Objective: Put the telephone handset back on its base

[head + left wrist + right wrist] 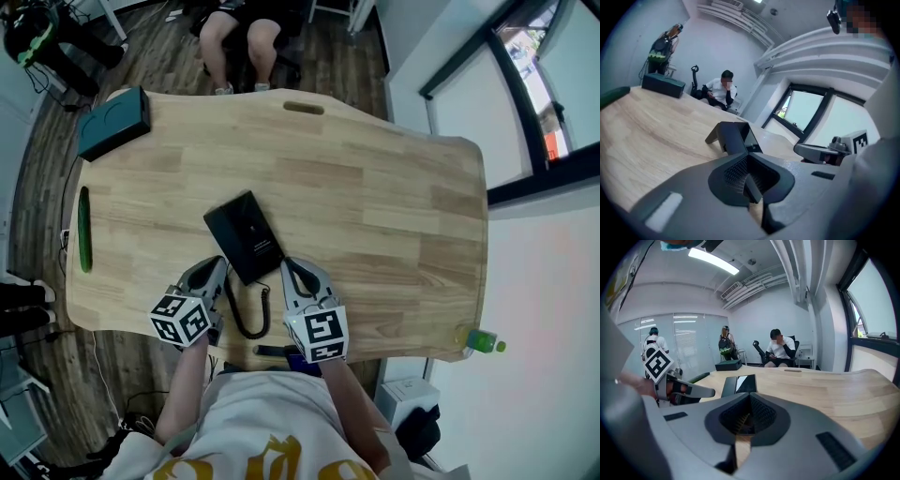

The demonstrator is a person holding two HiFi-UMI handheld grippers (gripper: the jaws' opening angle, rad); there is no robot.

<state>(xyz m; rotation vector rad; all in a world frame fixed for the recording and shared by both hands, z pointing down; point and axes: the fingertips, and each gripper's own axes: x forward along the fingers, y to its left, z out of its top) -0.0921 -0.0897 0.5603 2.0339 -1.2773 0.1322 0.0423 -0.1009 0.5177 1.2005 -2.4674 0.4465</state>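
Observation:
A black telephone (244, 236) lies on the wooden table (375, 197) near the front middle. Its handset seems to rest along the left side of the base, and a coiled cord (246, 319) loops from it toward the table's front edge. My left gripper (214, 269) sits just left of the phone's near end and my right gripper (296, 272) just right of it. Both are shut with nothing between the jaws. The left gripper view shows the phone (733, 137) close ahead of the left gripper (747, 176). The right gripper view shows the phone (739, 384) ahead and slightly left of the right gripper (749, 416).
A dark teal box (113, 122) stands at the table's far left corner and a long green object (84, 230) lies by the left edge. A green bottle (483, 340) sits off the front right corner. A person (239, 33) sits beyond the far edge.

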